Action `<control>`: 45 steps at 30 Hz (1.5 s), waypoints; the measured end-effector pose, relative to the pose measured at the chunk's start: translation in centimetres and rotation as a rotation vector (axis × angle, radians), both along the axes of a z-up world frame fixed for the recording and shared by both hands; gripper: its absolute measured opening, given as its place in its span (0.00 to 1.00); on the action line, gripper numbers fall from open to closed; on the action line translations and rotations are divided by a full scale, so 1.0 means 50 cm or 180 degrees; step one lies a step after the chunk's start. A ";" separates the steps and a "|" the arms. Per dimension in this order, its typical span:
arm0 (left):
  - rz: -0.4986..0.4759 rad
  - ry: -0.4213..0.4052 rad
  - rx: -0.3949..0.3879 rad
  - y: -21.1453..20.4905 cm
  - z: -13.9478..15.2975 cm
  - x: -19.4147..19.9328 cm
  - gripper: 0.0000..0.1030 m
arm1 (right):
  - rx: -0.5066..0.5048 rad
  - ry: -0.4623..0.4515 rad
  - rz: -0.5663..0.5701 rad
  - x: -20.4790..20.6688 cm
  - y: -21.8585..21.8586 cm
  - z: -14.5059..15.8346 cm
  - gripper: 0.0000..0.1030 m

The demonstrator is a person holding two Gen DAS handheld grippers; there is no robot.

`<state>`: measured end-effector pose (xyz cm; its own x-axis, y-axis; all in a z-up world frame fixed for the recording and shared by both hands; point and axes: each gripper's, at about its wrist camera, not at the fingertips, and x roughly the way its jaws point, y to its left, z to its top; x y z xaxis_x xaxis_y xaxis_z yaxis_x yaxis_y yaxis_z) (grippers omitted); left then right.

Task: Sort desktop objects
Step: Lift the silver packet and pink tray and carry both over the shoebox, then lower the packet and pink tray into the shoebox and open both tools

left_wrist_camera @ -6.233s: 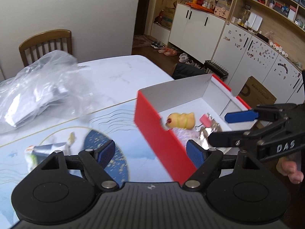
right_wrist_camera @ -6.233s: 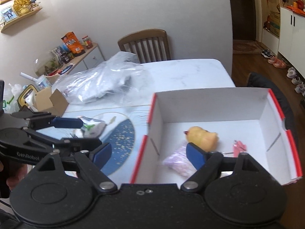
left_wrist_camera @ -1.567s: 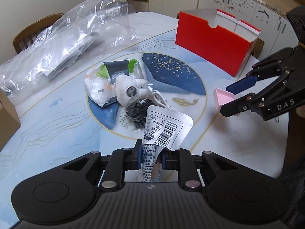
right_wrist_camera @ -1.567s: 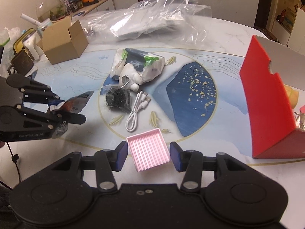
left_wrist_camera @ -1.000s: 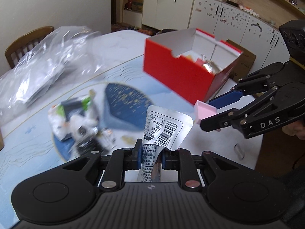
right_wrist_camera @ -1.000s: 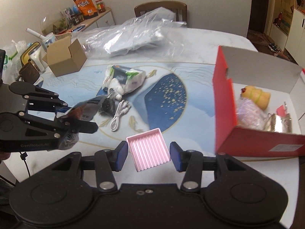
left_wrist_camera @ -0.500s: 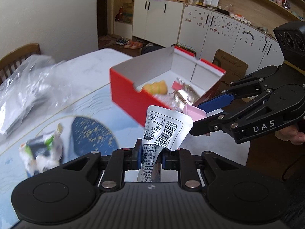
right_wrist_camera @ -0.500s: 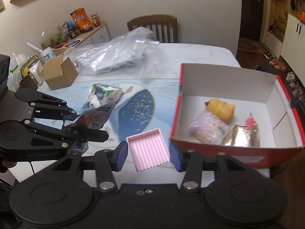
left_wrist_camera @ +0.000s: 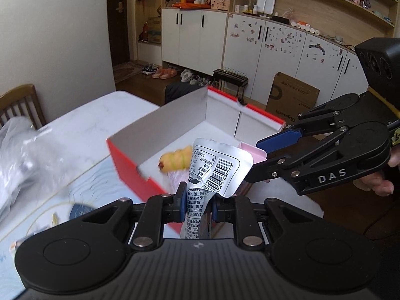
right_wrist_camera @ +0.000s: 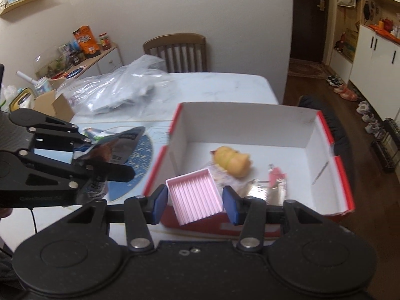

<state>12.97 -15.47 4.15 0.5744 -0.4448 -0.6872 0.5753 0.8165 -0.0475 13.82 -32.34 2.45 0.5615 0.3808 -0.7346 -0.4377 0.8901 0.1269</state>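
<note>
My left gripper [left_wrist_camera: 197, 206] is shut on a silver foil pouch [left_wrist_camera: 217, 167] with a barcode, held above the near wall of the red box [left_wrist_camera: 127, 167]. It also shows in the right wrist view [right_wrist_camera: 105, 160]. My right gripper [right_wrist_camera: 195, 200] is shut on a pink ribbed tray [right_wrist_camera: 193, 196], held over the box's near corner. The tray [left_wrist_camera: 252, 151] and right gripper [left_wrist_camera: 265, 155] also show in the left wrist view. The red box [right_wrist_camera: 250, 122] has a white inside and holds a yellow toy [right_wrist_camera: 231, 162], a pinkish bag, a foil packet and a pink clip.
A crumpled clear plastic bag [right_wrist_camera: 120, 92] lies at the table's far side, before a wooden chair [right_wrist_camera: 180, 50]. A cardboard box [right_wrist_camera: 50, 103] stands at the left. Small packets [right_wrist_camera: 92, 132] lie on the blue round mat [right_wrist_camera: 140, 165]. The table edge drops to the floor at the right.
Both grippers have risen and moved toward the red box with their objects held. The box now sits close under them; the table items have slid out of the left wrist view.
</note>
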 end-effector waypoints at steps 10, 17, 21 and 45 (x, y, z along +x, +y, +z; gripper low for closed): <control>0.0043 0.0081 -0.0139 -0.056 0.011 0.102 0.17 | -0.0166 -0.0090 -0.0143 0.097 -0.066 -0.019 0.46; 0.0052 0.0160 0.0037 -0.095 -0.023 0.157 0.17 | -0.0300 -0.0010 -0.0168 0.178 -0.076 -0.065 0.46; 0.0013 0.0215 0.0156 -0.119 -0.043 0.179 0.17 | -0.0351 0.0093 -0.0139 0.222 -0.074 -0.088 0.46; -0.0083 0.0629 0.0544 -0.168 -0.155 0.224 0.17 | -0.0607 0.0565 0.0068 0.326 -0.044 -0.198 0.45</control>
<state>24.18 -23.87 -3.59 0.4114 -0.3254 -0.8514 0.5895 0.8074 -0.0238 30.13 -34.55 -7.43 0.4107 0.2365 -0.8806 -0.4425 0.8961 0.0343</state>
